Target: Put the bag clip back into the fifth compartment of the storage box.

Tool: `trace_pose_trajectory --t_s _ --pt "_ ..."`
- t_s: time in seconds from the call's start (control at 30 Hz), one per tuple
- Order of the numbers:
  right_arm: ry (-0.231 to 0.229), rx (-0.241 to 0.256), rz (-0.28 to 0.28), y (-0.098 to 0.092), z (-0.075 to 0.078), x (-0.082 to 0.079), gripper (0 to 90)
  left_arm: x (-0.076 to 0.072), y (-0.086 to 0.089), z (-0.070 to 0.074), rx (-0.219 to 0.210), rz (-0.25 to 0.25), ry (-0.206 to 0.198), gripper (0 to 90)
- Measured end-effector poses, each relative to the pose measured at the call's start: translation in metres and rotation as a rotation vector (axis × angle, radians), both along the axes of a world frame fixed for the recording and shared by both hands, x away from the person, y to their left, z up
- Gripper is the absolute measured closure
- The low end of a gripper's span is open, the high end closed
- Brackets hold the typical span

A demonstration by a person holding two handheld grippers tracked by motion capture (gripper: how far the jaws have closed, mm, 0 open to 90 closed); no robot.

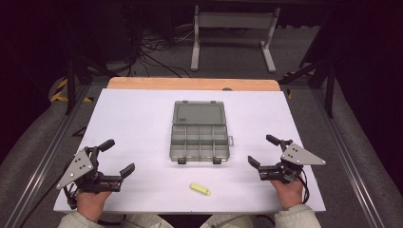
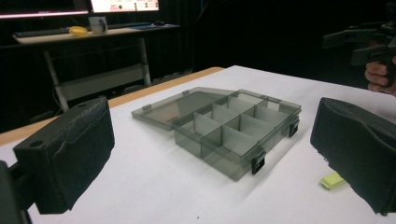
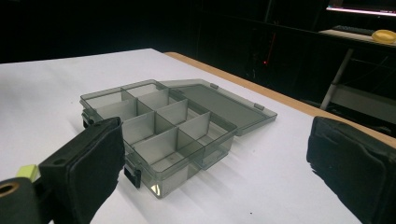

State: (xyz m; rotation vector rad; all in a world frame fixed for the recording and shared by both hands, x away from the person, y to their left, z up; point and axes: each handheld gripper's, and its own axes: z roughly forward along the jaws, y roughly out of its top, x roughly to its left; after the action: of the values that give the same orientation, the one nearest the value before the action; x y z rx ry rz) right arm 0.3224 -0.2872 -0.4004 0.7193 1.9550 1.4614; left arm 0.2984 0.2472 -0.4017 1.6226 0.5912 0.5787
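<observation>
Roughly midway between the wide-open, empty left gripper (image 1: 115, 158) and right gripper (image 1: 263, 151), the yellow piece (image 1: 200, 189) lies crosswise near the bench's (image 1: 133, 114) front edge, before the open box (image 1: 199, 137).

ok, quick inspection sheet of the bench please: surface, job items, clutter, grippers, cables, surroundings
Surface: white table top, wooden strip along the far edge.
Job's things: grey compartment box at centre, lid folded flat open away from the person, compartments look empty; small yellow piece on the table in front of it.
Clutter: nothing seen.
Grippers: left gripper and right gripper both open, hand-held, flanking the box, holding nothing.
Cables: one trailing from each gripper; a tangle on the floor beyond the table.
Surroundings: dark room, metal stand behind.
</observation>
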Motion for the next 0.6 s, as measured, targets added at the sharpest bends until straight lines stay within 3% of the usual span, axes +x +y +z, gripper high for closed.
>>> trace_pose_trajectory --t_s 0.37,0.5,0.6 --pt "0.006 -0.002 0.005 0.0 -0.001 0.001 4.8 0.013 -0.037 0.011 -0.008 -0.107 0.042 0.1" --pt "0.011 0.001 0.007 0.0 -0.001 0.002 4.8 0.016 -0.047 0.012 -0.007 -0.132 0.046 0.3" --pt "0.012 -0.002 0.008 0.0 -0.001 0.002 4.8 0.019 -0.064 0.014 -0.021 -0.168 0.035 0.5"
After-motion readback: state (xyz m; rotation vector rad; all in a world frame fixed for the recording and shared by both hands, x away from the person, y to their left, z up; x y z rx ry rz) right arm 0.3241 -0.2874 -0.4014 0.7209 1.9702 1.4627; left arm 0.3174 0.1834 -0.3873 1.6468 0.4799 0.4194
